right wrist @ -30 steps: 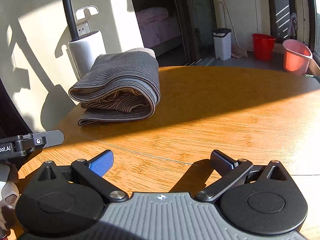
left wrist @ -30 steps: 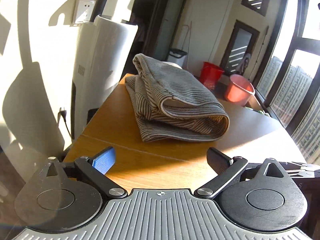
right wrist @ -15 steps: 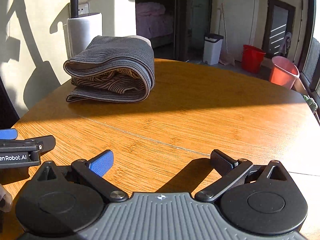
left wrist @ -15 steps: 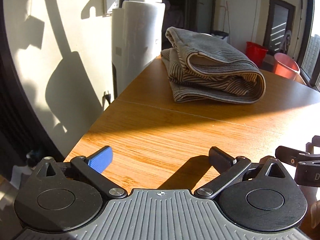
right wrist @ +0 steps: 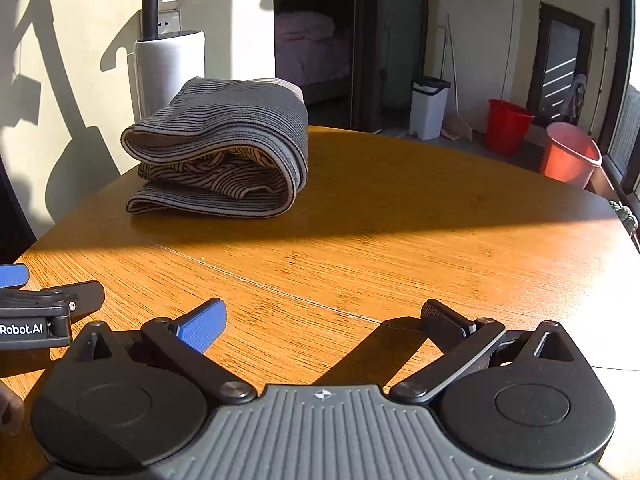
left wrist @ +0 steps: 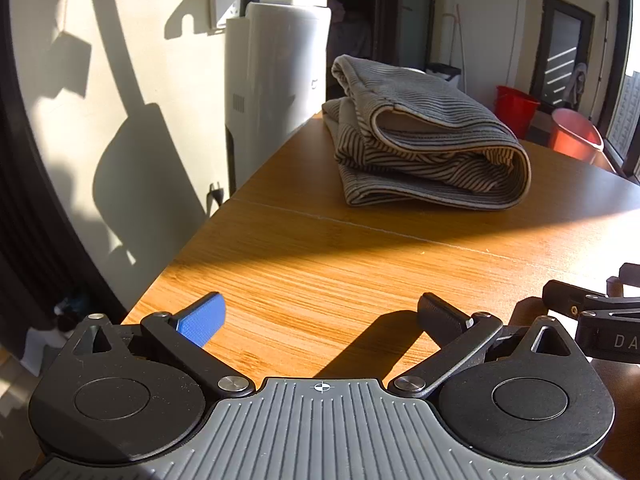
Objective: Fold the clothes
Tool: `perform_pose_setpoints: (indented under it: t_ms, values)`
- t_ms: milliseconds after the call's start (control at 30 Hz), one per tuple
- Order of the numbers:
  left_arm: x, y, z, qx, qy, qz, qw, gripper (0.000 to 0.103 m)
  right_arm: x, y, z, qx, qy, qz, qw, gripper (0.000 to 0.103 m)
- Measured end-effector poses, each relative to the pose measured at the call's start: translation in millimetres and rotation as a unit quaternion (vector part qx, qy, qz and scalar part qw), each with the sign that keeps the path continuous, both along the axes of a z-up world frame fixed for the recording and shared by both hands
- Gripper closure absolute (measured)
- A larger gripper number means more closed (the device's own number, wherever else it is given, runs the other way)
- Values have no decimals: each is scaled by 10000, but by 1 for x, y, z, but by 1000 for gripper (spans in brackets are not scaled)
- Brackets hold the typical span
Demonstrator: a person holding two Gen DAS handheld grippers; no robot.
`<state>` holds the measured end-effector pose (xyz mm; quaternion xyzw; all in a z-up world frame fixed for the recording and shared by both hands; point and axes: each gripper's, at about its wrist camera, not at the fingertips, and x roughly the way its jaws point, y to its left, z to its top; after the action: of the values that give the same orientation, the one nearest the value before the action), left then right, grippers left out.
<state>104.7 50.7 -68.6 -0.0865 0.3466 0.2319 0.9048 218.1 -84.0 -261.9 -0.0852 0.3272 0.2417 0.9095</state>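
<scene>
Clearly a home, sunlit. Wooden bench [right wrist: 400,216] in a living space; through an open doorway at 12 o'clock, a bedroom with a pink-covered bed [right wrist: 308,40]. At 1 o'clock a white pedal bin [right wrist: 429,109], at 2 o'clock a red bucket [right wrist: 507,125] and pink basin [right wrist: 570,155].

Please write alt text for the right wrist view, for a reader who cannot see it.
A folded striped garment lies on a wooden table, apart from the open, empty right gripper in the foreground. The left gripper shows at the left edge.
</scene>
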Motion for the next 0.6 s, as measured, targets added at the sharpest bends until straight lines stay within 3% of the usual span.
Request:
perform_pose_setpoints:
  t_ms: [600]
  values:
    - [2,0,-1,-1,-3,-9,10000,0,0,1,0,-1,5,-5,10000,0]
